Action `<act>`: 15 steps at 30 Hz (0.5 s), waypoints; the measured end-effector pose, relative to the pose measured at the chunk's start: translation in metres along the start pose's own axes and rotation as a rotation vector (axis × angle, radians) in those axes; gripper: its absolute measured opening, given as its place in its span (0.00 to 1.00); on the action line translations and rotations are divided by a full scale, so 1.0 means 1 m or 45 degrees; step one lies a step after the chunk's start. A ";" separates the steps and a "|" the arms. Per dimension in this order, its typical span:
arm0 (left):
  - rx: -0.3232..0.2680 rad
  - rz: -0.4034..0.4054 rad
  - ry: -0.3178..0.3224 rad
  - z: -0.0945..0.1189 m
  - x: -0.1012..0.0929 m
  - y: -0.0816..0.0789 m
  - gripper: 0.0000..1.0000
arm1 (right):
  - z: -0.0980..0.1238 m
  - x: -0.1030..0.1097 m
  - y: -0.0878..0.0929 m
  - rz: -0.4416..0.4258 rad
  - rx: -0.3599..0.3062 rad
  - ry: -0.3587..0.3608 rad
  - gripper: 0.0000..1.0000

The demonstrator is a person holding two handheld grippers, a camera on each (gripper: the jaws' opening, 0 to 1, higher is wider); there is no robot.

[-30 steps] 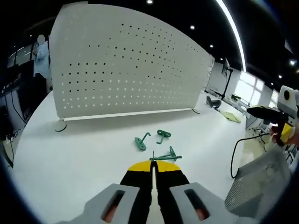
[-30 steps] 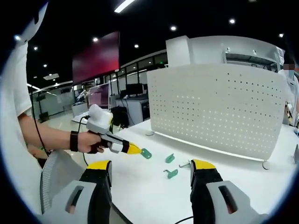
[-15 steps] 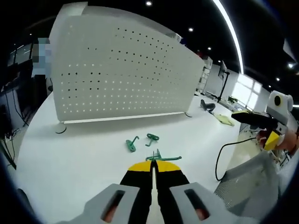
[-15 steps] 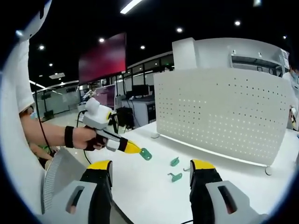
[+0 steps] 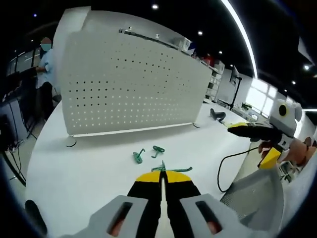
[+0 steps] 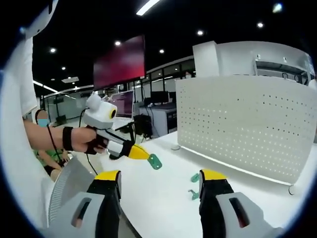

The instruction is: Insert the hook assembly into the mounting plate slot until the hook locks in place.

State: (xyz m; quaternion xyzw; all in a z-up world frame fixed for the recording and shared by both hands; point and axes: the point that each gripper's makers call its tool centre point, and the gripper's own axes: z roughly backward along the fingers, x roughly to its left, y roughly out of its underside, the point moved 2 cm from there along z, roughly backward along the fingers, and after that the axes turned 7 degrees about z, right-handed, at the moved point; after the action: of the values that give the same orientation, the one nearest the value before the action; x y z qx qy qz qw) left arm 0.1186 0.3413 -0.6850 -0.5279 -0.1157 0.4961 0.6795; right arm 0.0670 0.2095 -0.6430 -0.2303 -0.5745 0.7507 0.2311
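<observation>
Three green hooks (image 5: 138,156): one gripped, two on table (image 5: 89,163).

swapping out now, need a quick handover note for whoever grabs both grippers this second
Left gripper: shut on a green hook, held above the table.
Right gripper: open and holding nothing, raised above the table.
Two more green hooks lie on the table in front of the white pegboard.
Done: one hook picked up.
Left: carry it to the pegboard and push it into a slot until it locks. No hook is on the board yet.
</observation>
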 end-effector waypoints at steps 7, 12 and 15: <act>0.008 0.022 0.023 0.008 -0.011 -0.003 0.01 | -0.002 0.005 0.001 0.007 -0.022 -0.009 0.61; 0.027 0.024 0.045 0.008 -0.020 -0.006 0.01 | -0.004 0.011 0.001 0.019 -0.020 -0.025 0.60; 0.038 0.014 0.046 0.005 -0.025 -0.008 0.01 | -0.001 0.010 -0.002 0.037 -0.034 -0.014 0.57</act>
State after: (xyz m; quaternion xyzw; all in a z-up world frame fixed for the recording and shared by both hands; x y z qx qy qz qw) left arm 0.1078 0.3246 -0.6668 -0.5273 -0.0929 0.4918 0.6866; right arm 0.0602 0.2171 -0.6425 -0.2376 -0.5823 0.7475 0.2139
